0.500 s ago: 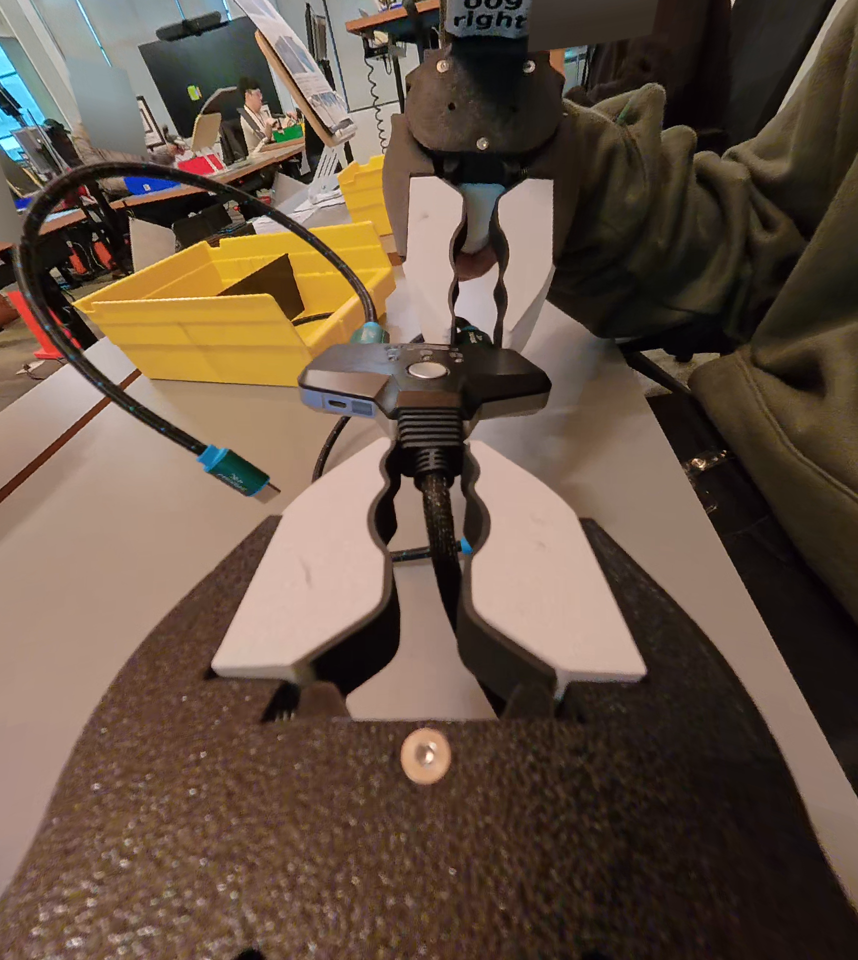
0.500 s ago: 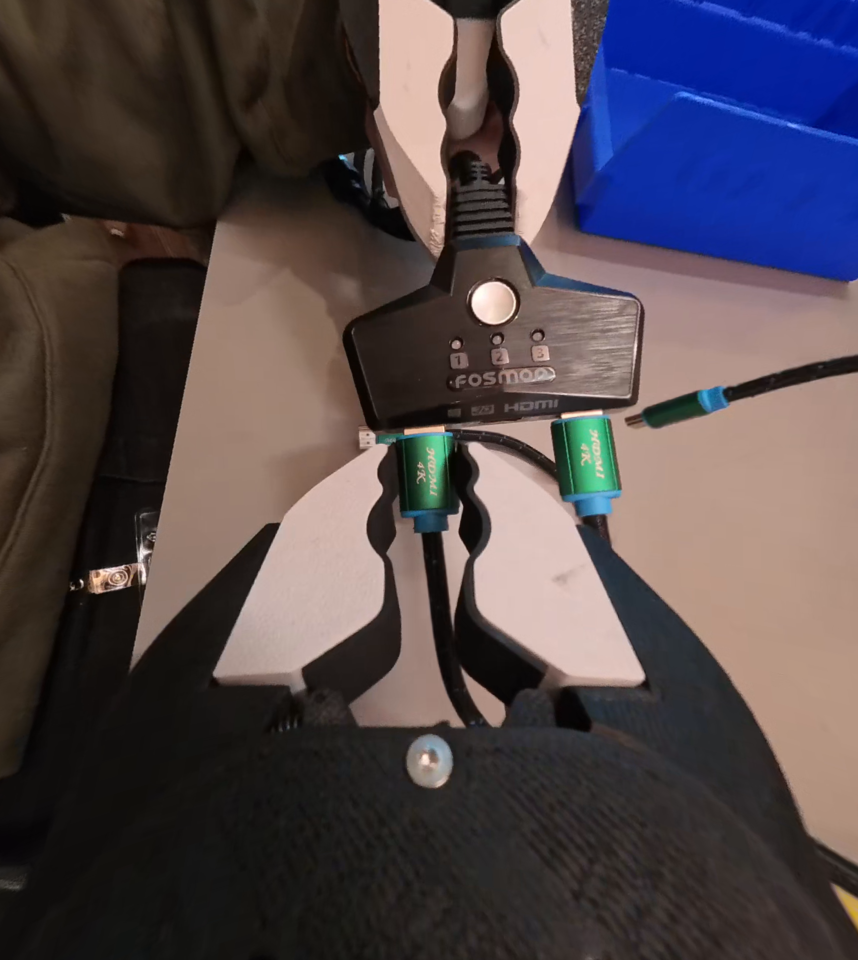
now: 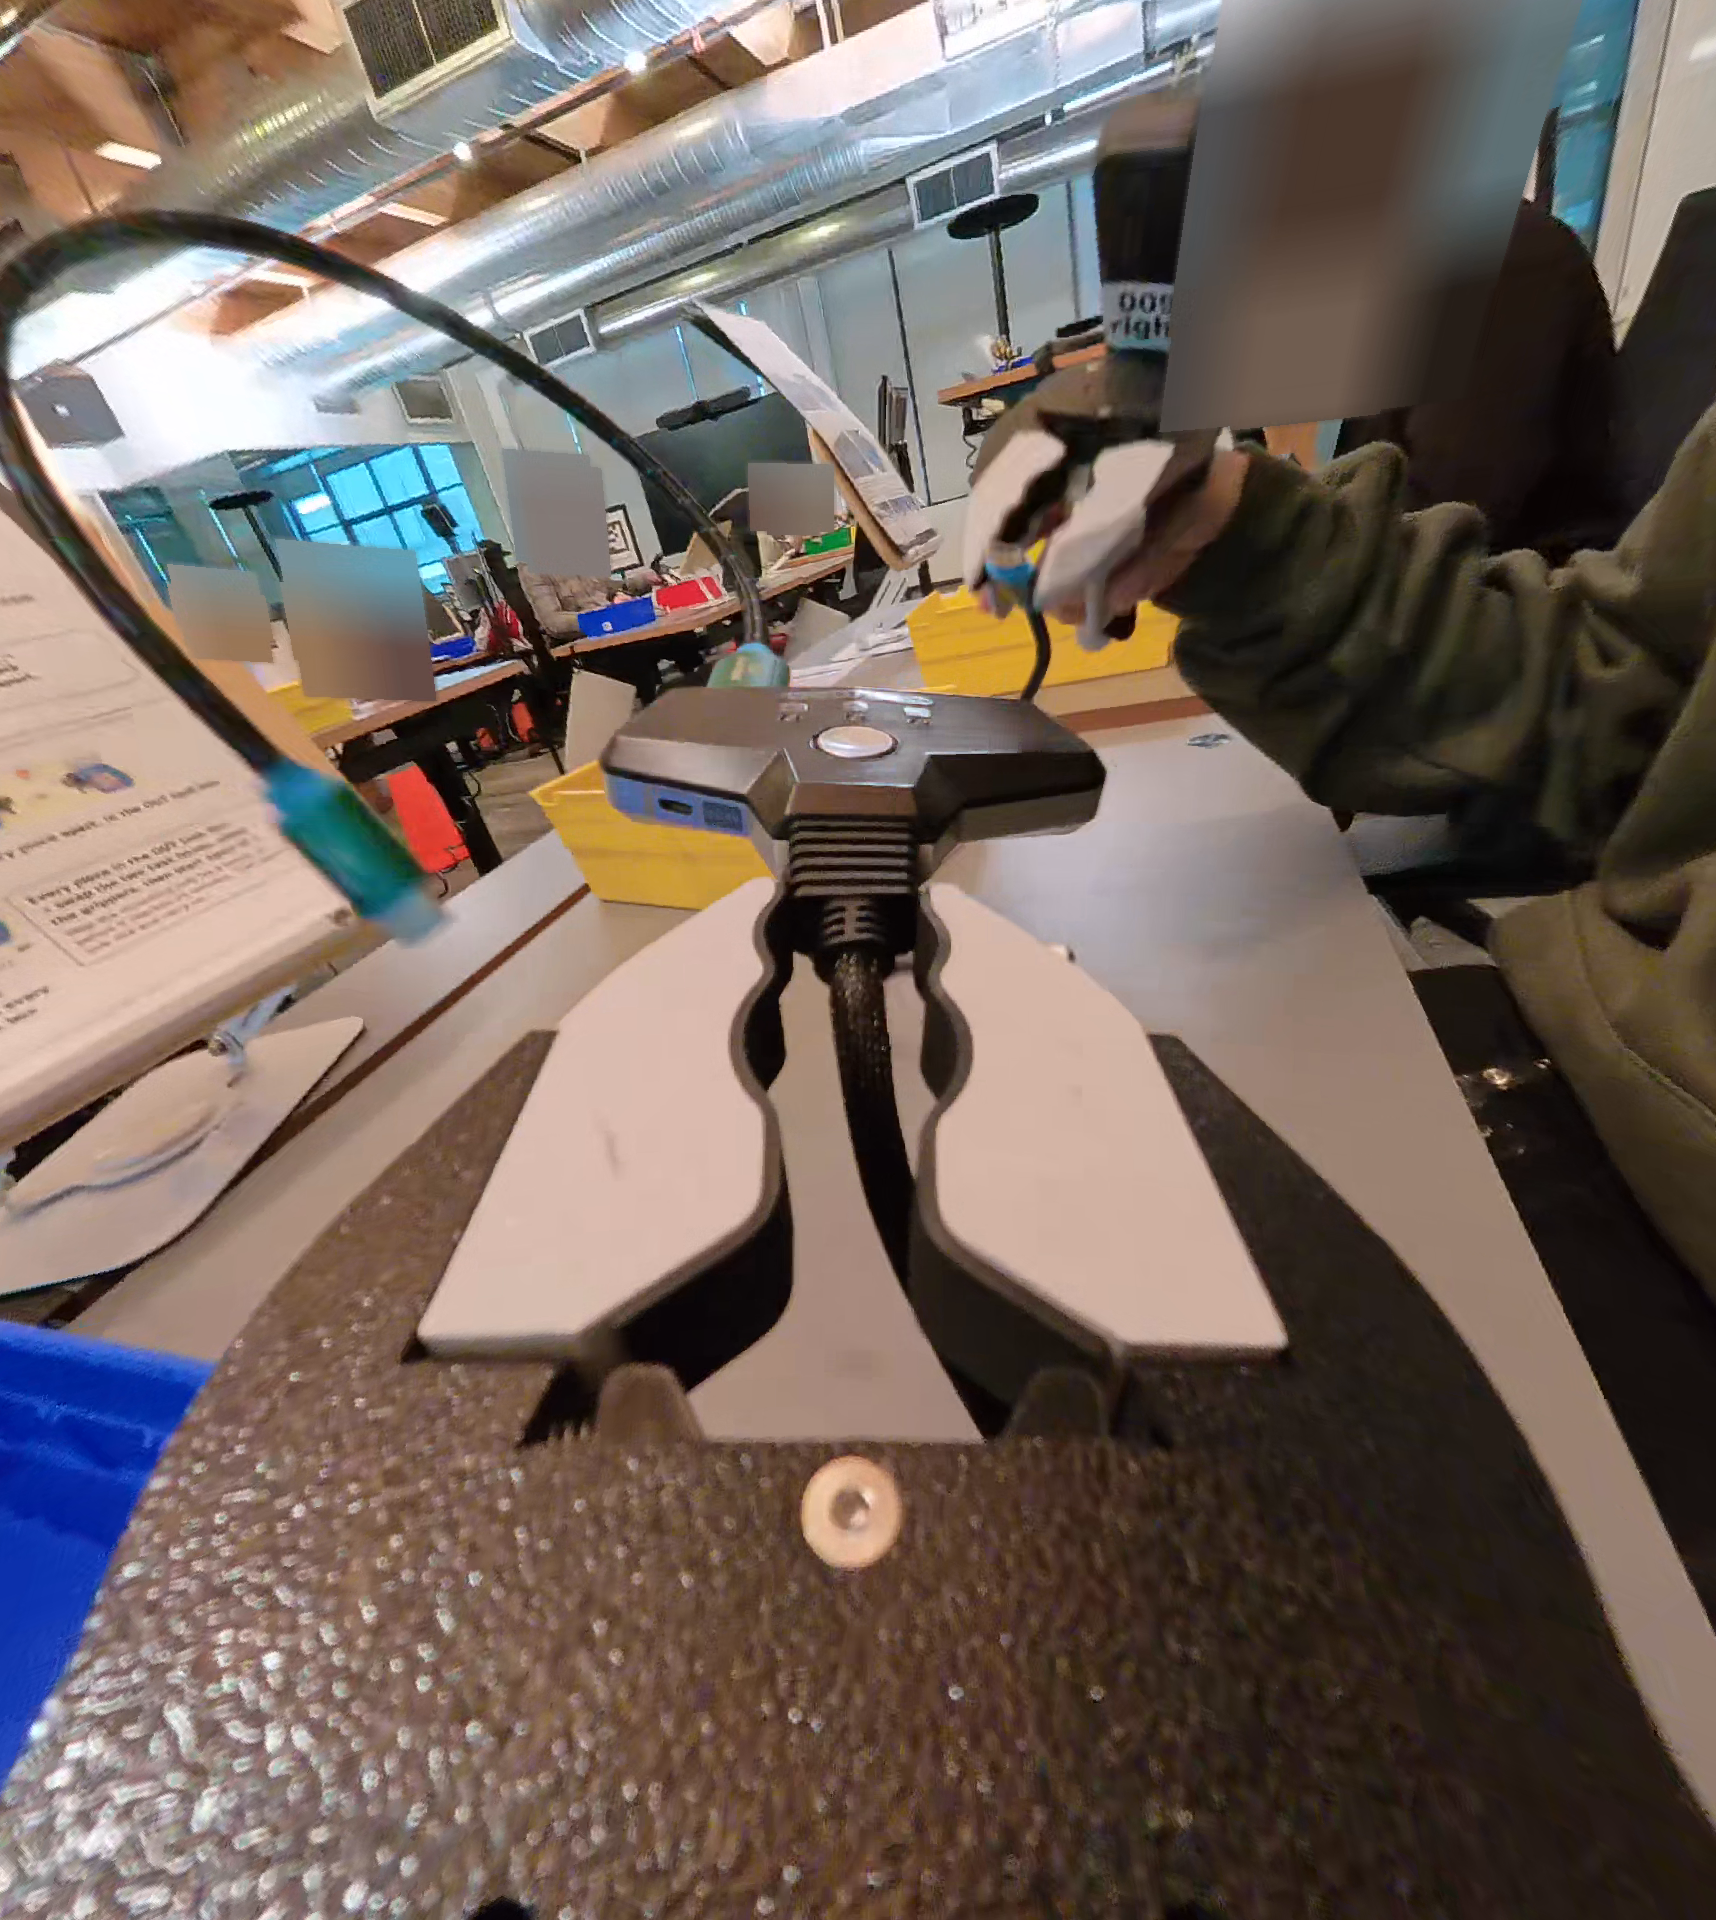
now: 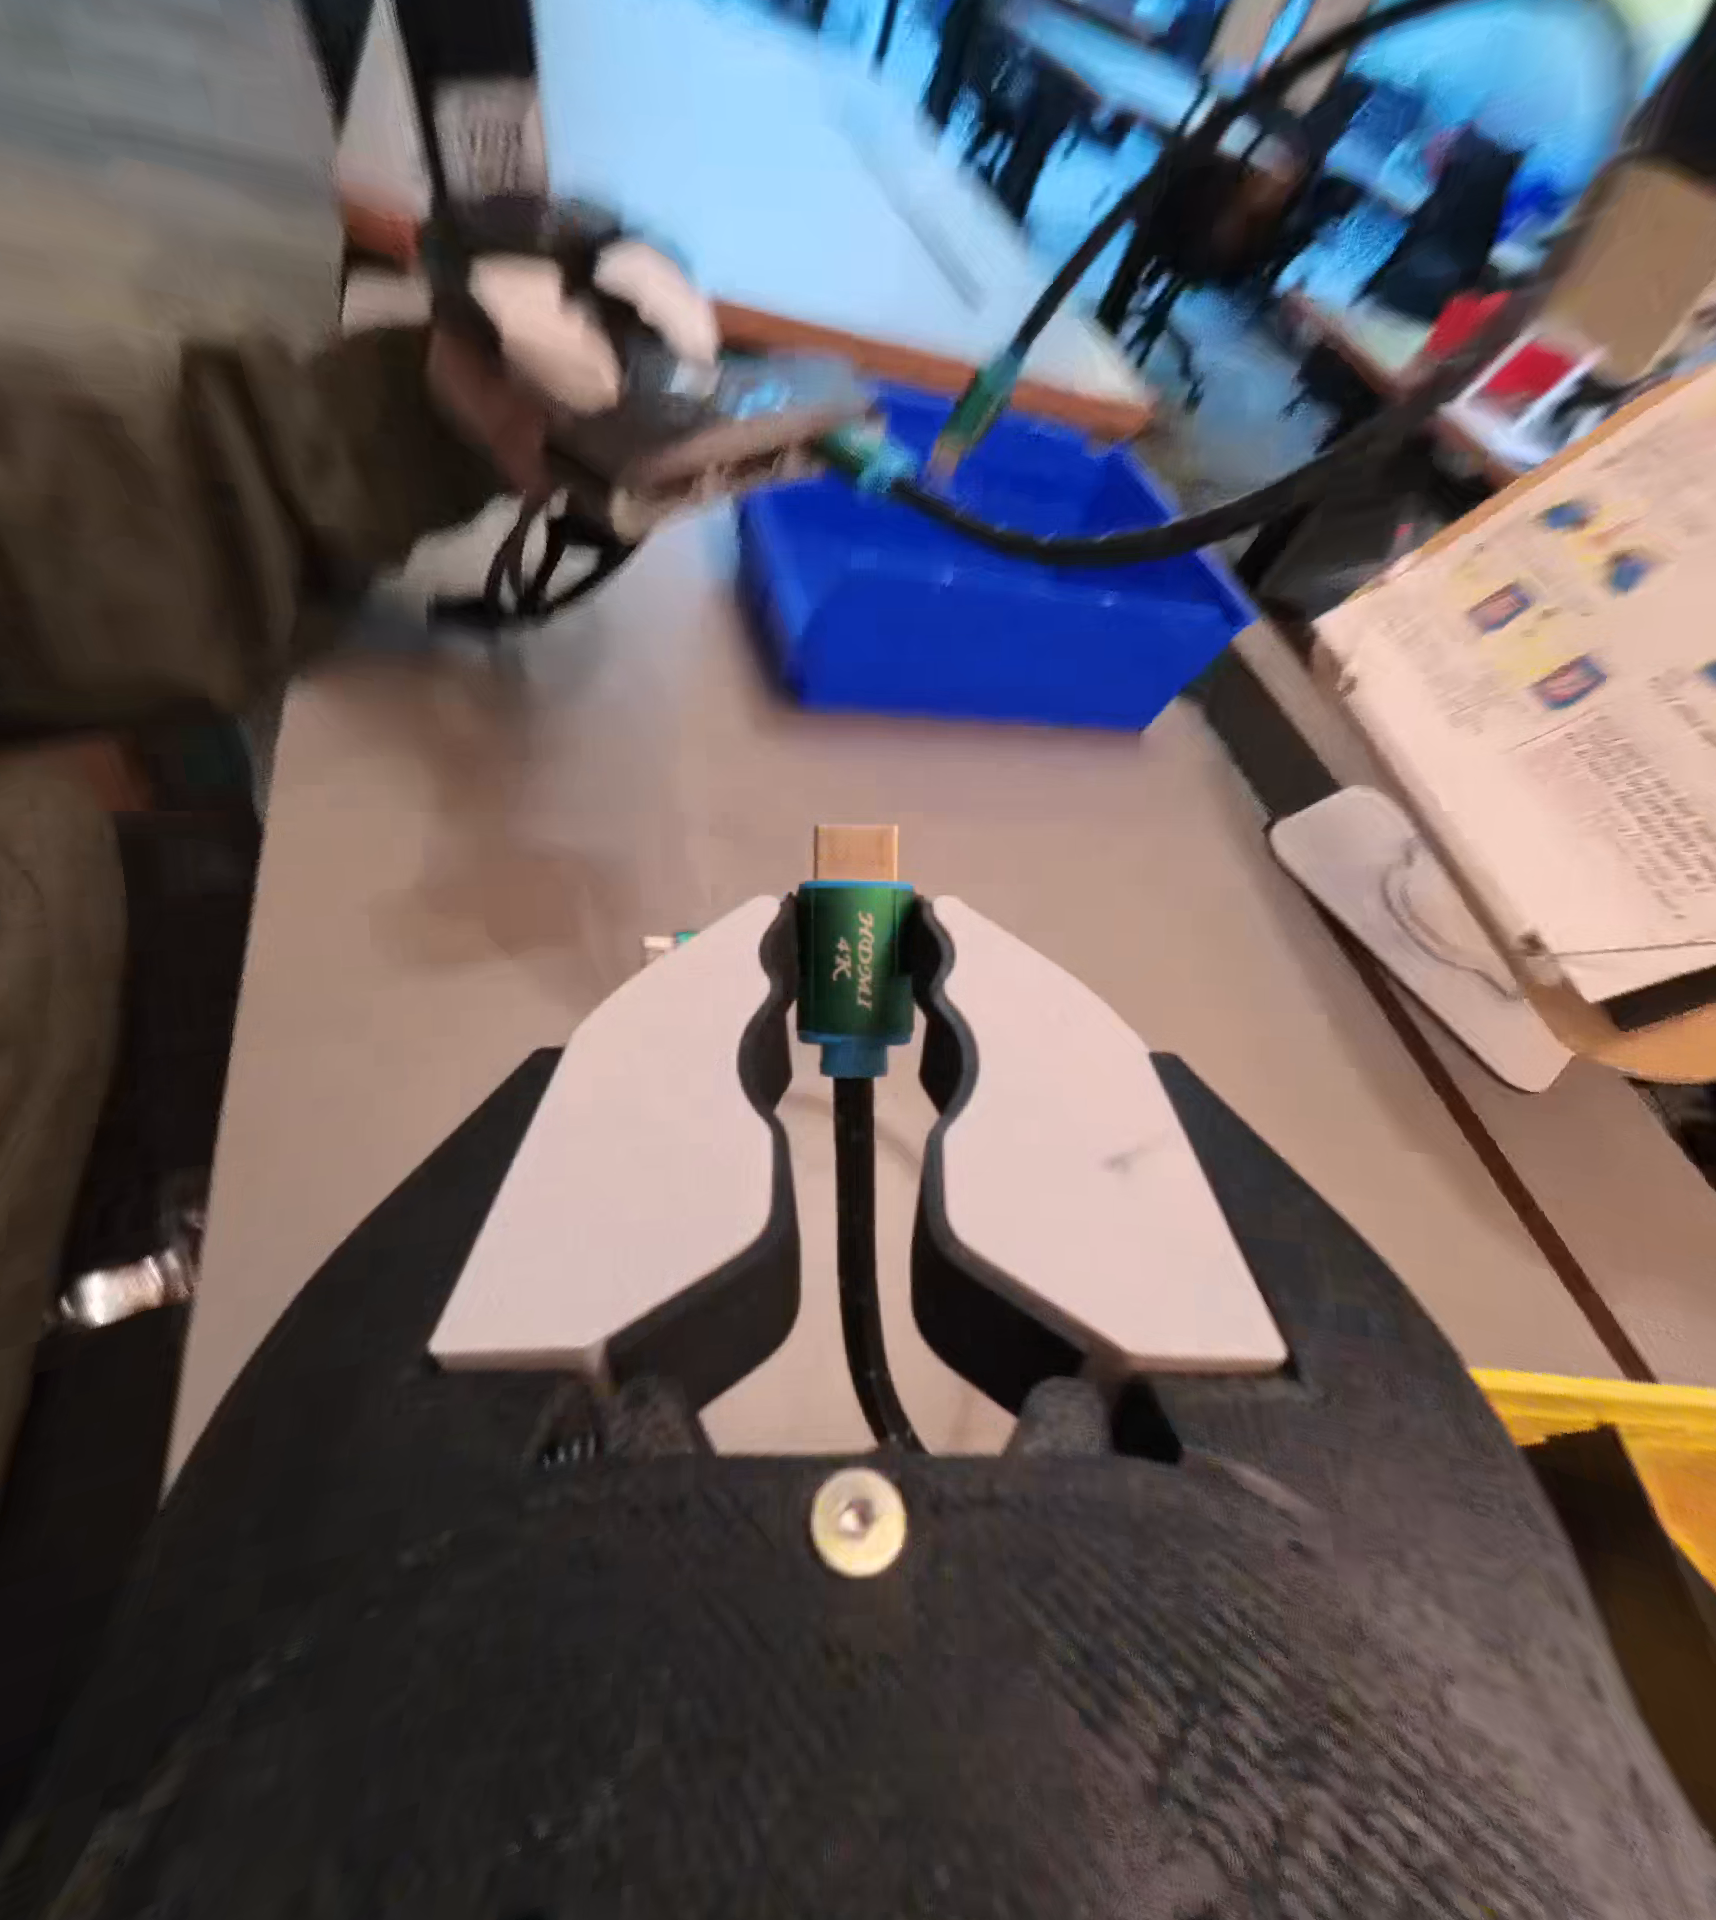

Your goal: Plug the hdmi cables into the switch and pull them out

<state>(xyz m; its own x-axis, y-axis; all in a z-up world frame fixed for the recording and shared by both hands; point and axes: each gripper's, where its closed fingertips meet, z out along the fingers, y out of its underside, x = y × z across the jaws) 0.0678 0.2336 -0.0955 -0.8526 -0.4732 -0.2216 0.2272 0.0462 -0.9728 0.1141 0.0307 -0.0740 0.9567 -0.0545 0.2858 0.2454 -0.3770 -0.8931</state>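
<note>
1. Since the earlier frame, the right gripper [image 4: 854, 935] has pulled its green HDMI plug [image 4: 854, 971] out of the switch [image 3: 849, 764] and carried it away; the two grippers, then nose to nose across the switch, now stand well apart.
2. Right gripper: fingers [image 4: 1041, 1122] clamped on the green plug's shell. The plug's long axis runs along the fingers, bare metal tip pointing forward and free of any socket, its black cable trailing back between the fingers.
3. Left gripper [image 3: 849, 935]: fingers [image 3: 646, 1091] closed on the ribbed strain relief of the switch's braided cable [image 3: 864, 1060]. The switch is held off the grey table [image 3: 1197, 935], its round button facing up and its port edge pointing away from the left wrist camera.
4. One green plug [image 3: 750, 665] remains seated at the switch's far edge; its black cable [image 3: 366, 281] arches up and over to the left.
5. That cable's other end, a loose teal plug [image 3: 345, 847], hangs in the air on the left, tip slanting downward; it is blurred.
6. Surroundings: a blue bin [image 4: 979, 613] sits on the table beyond the right gripper, a yellow bin [image 3: 646, 842] behind the switch, and a printed instruction board [image 3: 54, 831] stands at the table's side.
</note>
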